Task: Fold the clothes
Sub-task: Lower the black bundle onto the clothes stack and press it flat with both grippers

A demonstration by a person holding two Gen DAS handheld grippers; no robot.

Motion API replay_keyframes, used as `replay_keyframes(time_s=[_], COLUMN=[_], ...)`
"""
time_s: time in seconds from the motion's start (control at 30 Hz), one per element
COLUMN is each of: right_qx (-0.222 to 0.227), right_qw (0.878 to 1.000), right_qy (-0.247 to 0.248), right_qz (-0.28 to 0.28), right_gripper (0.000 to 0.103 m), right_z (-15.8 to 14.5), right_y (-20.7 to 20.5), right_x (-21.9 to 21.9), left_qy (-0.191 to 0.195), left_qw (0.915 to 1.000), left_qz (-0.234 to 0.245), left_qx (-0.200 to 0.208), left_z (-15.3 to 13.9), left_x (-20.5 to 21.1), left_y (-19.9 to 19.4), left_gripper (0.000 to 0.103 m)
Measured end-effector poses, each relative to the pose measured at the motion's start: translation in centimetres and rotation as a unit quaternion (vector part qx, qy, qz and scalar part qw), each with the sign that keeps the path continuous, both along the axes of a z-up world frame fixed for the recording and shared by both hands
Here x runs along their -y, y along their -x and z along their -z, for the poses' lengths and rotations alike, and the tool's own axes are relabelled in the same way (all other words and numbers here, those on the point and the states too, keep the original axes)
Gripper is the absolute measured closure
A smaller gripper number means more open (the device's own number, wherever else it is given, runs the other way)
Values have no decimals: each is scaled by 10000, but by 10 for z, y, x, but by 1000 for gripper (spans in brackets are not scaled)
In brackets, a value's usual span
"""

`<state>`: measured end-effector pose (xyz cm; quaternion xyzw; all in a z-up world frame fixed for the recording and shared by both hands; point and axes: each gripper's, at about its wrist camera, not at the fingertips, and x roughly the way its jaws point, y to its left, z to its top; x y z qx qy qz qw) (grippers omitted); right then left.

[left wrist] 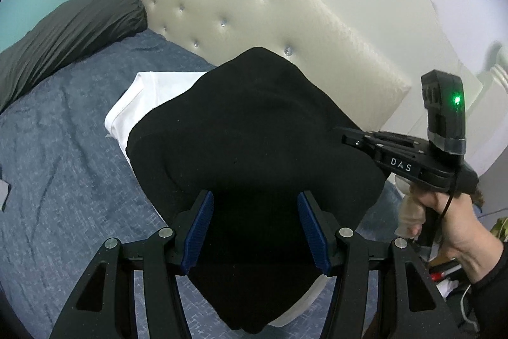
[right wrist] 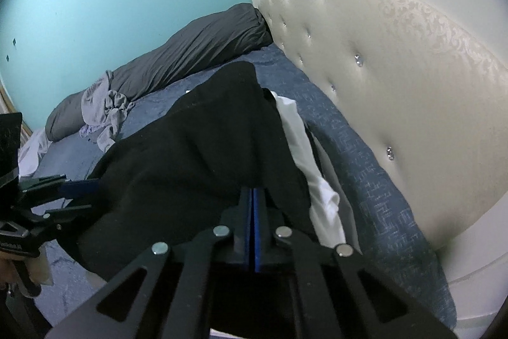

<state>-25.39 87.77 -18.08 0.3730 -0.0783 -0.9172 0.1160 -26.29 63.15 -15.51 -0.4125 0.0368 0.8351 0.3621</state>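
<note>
A black garment (left wrist: 254, 123) lies bunched over a white garment (left wrist: 139, 97) on the blue bedcover (left wrist: 63, 180). My left gripper (left wrist: 255, 227) hangs open over the black garment's near part, its blue pads (left wrist: 200, 231) standing wide on either side of the dark cloth. In the right wrist view the right gripper (right wrist: 252, 191) is shut, pads flat together, its tips pinching the black garment (right wrist: 190, 154) at its edge beside the white garment (right wrist: 320, 193). The left wrist view shows that gripper (left wrist: 346, 139) at the garment's right edge, held by a hand (left wrist: 451, 221).
A cream tufted headboard (left wrist: 254, 21) rises close behind the clothes. A dark grey pillow (right wrist: 190, 53) lies along the teal wall, with a crumpled lilac garment (right wrist: 108, 107) beside it. Clutter (left wrist: 444, 275) sits off the bed's right side.
</note>
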Motion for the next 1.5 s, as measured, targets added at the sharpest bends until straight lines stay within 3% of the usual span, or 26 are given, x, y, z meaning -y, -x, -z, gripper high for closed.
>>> replay_keyframes(time_s=[0.13, 0.27, 0.4, 0.5, 0.7, 0.9, 1.0, 1.1, 1.3, 1.5], right_qx=[-89, -489, -591, -449, -262, -251, -444, -356, -156, -106], right_qw=[9999, 9986, 9978, 9973, 9991, 9992, 9988, 9979, 9993, 9972], right_qy=[-84, 8, -43, -152, -172, 90, 141, -234, 138, -48], right_qz=[89, 187, -297, -565, -277, 299, -114, -479, 307, 740], right_gripper=[103, 103, 103, 103, 103, 103, 103, 103, 103, 103], right_z=[-12, -41, -59, -55, -32, -37, -46, -41, -24, -26], right_y=[-5, -17, -21, -19, -21, -24, -29, -32, -37, -51], right_x=[5, 11, 38, 59, 50, 17, 36, 60, 13, -6], left_qy=[78, 144, 132, 124, 221, 232, 254, 254, 228, 264], left_qw=[9999, 9998, 9997, 9996, 9993, 9992, 9990, 9991, 9993, 9991], left_qz=[-58, -73, -134, -164, -126, -152, -155, -159, -141, -158], left_qx=[-59, -106, -155, -219, -258, -304, -332, -297, -258, -287], left_z=[-4, -9, -12, -17, -19, -20, -20, -19, -17, -17], left_x=[-1, 0, 2, 5, 12, 16, 14, 15, 22, 21], left_y=[1, 0, -4, -10, -14, -15, -16, -17, -17, -18], left_gripper=[43, 45, 45, 45, 45, 45, 45, 45, 45, 45])
